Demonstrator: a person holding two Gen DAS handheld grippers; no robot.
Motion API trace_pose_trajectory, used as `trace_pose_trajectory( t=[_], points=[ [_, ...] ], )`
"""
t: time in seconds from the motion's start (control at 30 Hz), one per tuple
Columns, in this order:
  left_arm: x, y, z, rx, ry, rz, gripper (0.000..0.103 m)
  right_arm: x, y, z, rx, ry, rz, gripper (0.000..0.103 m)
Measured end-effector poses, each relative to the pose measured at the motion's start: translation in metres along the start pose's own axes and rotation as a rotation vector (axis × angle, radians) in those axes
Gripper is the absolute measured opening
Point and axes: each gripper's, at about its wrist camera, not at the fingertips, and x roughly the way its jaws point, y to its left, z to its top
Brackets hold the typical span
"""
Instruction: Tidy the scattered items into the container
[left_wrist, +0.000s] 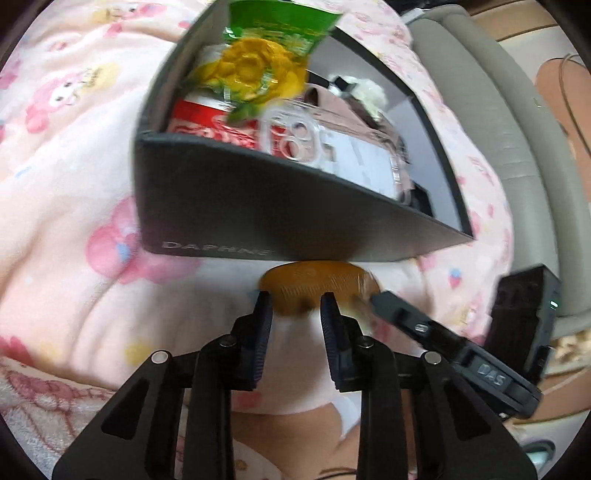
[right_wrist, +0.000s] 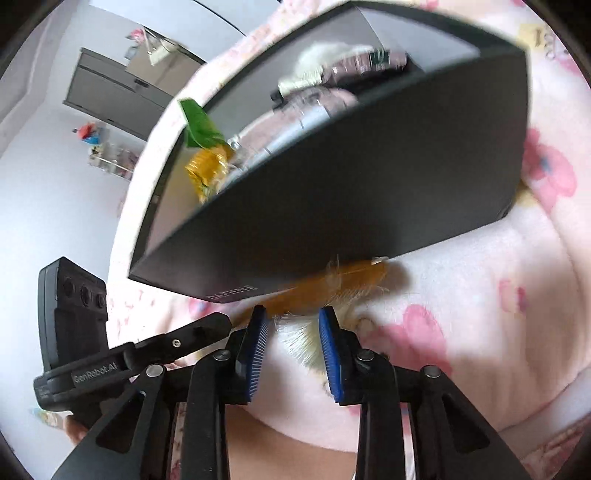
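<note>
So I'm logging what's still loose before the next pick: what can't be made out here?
- Orange fuzzy item: far part hidden under the black box in both wrist views; its identity is unclear.
- Box contents: the near wall hides most in the right wrist view; motion blur smears the rest.
- Left gripper and right gripper: whether the pads press the item is unclear.

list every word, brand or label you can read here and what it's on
"DAPHNE" on the dark box's near wall, low by one corner, in both views.
"DAS" on the right gripper's body, in the left wrist view.
"GenRobot.AI" on the left gripper's body, in the right wrist view.
White lettering on the red can in the box: too blurred to read.
Print on the green and yellow packet: too blurred.
</note>
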Motion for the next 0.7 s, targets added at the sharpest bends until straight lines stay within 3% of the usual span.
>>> trace_pose_trajectory(
  t=[0.2, 0.3, 0.47, 0.6, 0.7],
  points=[
    [0.016, 0.019, 0.007, -0.142, 0.049, 0.006, 0.030, -0.025, -0.022, 0.004, 0.113, -0.051, -0.051, 0.025],
    [0.022, 0.019, 0.010, -0.137, 0.061, 0.013, 0.035, -0.024, -0.028, 0.013, 0.164, -0.085, -0.089, 0.025],
    [0.041, 0.013, 0.014, -0.135, 0.093, 0.060, 0.042, 0.005, -0.035, 0.025, 0.197, -0.053, -0.131, 0.026],
    [0.045, 0.009, 0.015, -0.122, 0.071, 0.089, 0.042, 0.031, -0.041, 0.024, 0.242, 0.022, -0.092, 0.026],
    [0.043, 0.005, 0.013, -0.086, 0.072, 0.051, 0.032, 0.028, -0.034, 0.024, 0.207, 0.017, -0.060, 0.027]
  ],
)
